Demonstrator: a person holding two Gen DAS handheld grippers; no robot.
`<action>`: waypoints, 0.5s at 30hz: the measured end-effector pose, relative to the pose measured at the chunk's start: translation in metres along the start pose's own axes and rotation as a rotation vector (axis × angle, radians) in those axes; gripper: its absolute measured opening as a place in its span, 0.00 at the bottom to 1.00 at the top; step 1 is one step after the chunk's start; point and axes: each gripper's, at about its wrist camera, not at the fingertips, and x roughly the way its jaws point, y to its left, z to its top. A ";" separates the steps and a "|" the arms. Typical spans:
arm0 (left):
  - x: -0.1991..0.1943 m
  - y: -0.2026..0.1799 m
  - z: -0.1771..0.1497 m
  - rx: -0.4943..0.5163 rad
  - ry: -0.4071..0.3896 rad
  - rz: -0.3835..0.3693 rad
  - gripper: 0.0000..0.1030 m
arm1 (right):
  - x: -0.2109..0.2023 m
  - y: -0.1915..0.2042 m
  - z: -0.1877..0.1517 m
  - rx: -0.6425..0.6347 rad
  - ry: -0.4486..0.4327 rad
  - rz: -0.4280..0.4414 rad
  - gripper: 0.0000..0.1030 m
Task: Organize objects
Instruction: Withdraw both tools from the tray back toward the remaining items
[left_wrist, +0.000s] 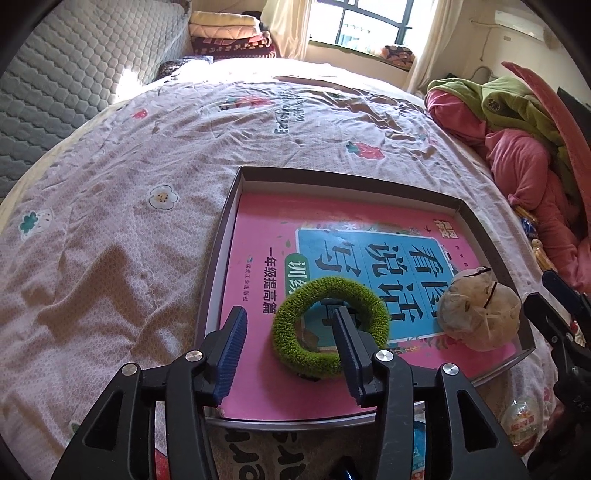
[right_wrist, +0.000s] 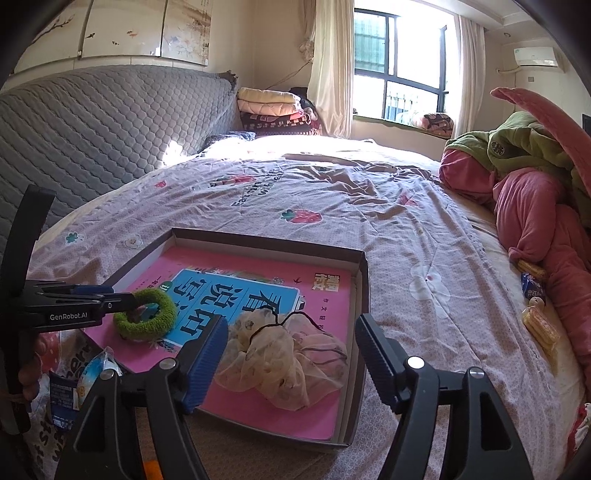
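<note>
So the tray (right_wrist: 364, 280) sits on the bed (right_wrist: 332, 192) with a pink book (right_wrist: 325, 295) lying flat inside it, and two hair things are on top of the book. The green scrunchie (left_wrist: 330, 326) is near the book's front-left area, and the sheer beige scrunchie (right_wrist: 284, 362) is toward the tray's right side.

The left gripper (left_wrist: 291, 350) is spread wide, with one finger poked down through the hole of the green scrunchie and the other outside the ring on the left. Nothing is pinched yet as far as I can tell, though the right view makes it look like the ring may be hanging off that finger a bit, so I can't say whether it rests fully on the book.

The right gripper (right_wrist: 291, 358) is also wide open, hovering just in front of the beige scrunchie, not touching it from what I see.

Handling-wise, both should be featherlight and squishy. My guess is the fuzzy green one grips easily: just close across one side of the ring. The sheer one looks floppier and slipperier, so I'd bite into the bunched middle rather than a loose edge.
</note>
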 end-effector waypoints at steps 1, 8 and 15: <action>-0.002 0.000 -0.001 -0.001 -0.003 -0.004 0.51 | -0.001 0.001 0.000 0.000 -0.002 0.004 0.69; -0.025 -0.007 -0.007 0.011 -0.033 0.001 0.57 | -0.010 0.000 0.004 0.004 -0.022 0.020 0.69; -0.047 -0.013 -0.015 -0.011 -0.057 -0.004 0.60 | -0.019 -0.003 0.006 0.024 -0.042 0.038 0.70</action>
